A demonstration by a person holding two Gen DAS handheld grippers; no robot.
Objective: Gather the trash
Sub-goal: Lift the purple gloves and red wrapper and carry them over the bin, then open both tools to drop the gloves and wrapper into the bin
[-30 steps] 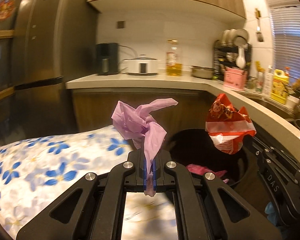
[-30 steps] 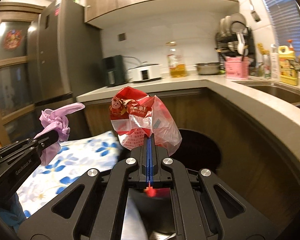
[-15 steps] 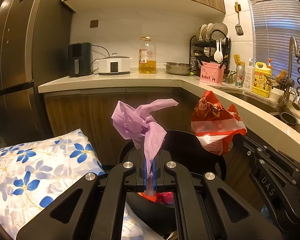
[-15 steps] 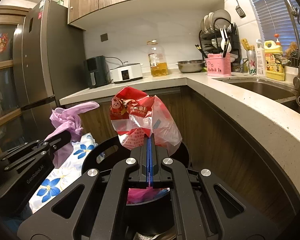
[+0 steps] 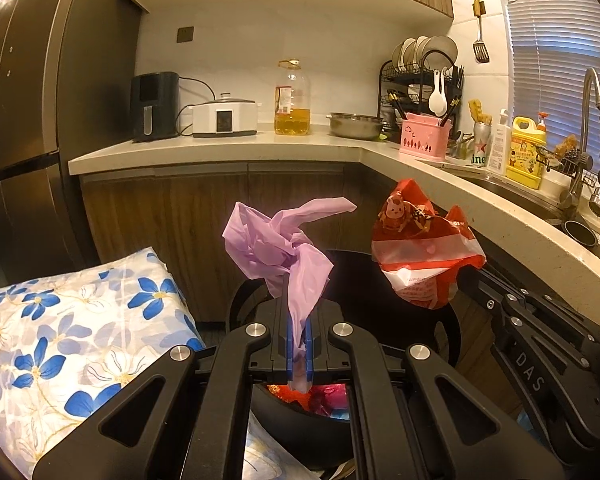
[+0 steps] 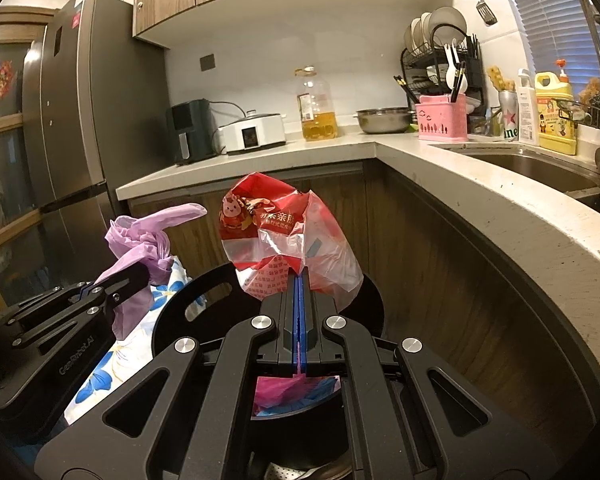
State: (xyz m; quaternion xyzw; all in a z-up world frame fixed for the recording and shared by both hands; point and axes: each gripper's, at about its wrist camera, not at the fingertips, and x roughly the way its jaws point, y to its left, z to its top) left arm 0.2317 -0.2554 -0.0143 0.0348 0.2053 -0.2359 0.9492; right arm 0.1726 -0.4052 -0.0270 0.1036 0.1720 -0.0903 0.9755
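My left gripper [image 5: 298, 320] is shut on a crumpled purple plastic bag [image 5: 280, 248], held above the near rim of a black trash bin [image 5: 360, 280]. My right gripper [image 6: 299, 284] is shut on a red and clear snack wrapper [image 6: 284, 240] over the same bin [image 6: 172, 320]. The wrapper also shows in the left wrist view [image 5: 424, 248], and the purple bag in the right wrist view [image 6: 144, 240]. Pink and red trash [image 5: 324, 396] lies inside the bin.
A blue-flowered cloth surface [image 5: 60, 340] lies left of the bin. A curved kitchen counter [image 5: 480, 200] wraps behind and to the right, with a sink [image 6: 540, 164], oil bottle [image 5: 292, 100] and appliances. A tall fridge [image 6: 68, 120] stands at the left.
Both grippers have moved right and forward from over the flowered cloth to above the bin, still holding their trash. More of the bin and the trash inside now shows.
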